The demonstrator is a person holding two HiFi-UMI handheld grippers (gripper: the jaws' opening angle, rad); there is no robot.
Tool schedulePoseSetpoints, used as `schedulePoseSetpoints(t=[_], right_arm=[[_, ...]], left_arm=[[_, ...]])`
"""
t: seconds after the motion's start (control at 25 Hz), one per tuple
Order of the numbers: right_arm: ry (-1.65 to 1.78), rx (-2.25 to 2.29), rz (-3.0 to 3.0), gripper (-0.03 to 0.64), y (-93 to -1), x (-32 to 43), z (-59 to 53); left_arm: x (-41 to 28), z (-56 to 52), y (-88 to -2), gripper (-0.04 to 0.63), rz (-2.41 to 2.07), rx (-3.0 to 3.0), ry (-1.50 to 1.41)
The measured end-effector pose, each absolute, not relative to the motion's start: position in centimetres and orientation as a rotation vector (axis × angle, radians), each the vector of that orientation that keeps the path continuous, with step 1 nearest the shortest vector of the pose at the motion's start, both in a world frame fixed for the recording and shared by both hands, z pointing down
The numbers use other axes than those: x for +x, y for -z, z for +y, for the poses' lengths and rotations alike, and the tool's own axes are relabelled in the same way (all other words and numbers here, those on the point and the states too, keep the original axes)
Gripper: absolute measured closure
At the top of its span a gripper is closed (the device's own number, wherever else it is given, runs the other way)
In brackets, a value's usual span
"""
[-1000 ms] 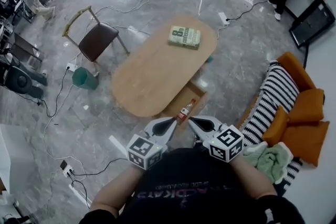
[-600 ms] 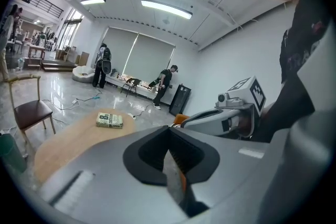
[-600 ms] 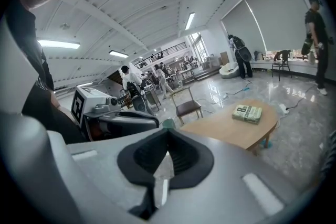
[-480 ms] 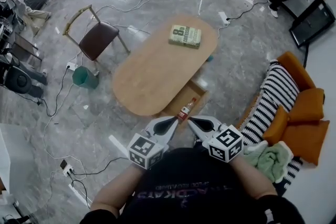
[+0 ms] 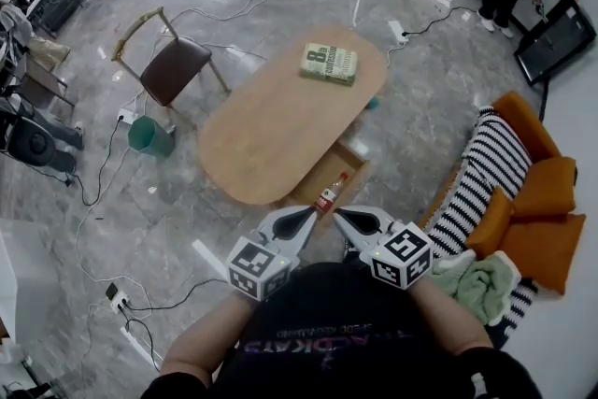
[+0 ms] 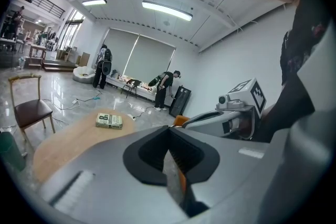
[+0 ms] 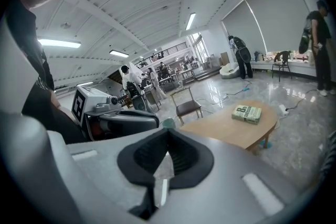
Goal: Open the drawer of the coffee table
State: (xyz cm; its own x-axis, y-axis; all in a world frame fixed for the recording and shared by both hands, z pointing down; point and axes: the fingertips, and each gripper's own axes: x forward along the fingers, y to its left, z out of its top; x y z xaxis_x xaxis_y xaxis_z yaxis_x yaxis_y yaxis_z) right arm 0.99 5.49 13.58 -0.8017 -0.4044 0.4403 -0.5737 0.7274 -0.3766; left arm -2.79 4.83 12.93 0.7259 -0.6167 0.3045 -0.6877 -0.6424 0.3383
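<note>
The drawer [image 5: 348,165] stands pulled out from the near right side of the oval wooden coffee table [image 5: 271,121]. It is a shallow wooden box with a bottle [image 5: 330,193] in it. Just near of its near end, the left gripper [image 5: 307,217] and right gripper [image 5: 338,216] sit side by side, each with jaws pressed together on nothing. A book [image 5: 328,65] lies at the tabletop's far end. Bare floor lies left of the drawer; a striped sofa [image 5: 481,187] stands close on the right.
</note>
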Motion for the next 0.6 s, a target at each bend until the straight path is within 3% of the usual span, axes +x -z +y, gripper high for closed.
schedulePoseSetpoints(t=[0.6], right_arm=[[-0.723,0.754,-2.602,0.615,-13.66,1.31,6.02]], left_arm=[[-2.27,5.43,-12.90,0.594,-0.992,2.500,-0.223]])
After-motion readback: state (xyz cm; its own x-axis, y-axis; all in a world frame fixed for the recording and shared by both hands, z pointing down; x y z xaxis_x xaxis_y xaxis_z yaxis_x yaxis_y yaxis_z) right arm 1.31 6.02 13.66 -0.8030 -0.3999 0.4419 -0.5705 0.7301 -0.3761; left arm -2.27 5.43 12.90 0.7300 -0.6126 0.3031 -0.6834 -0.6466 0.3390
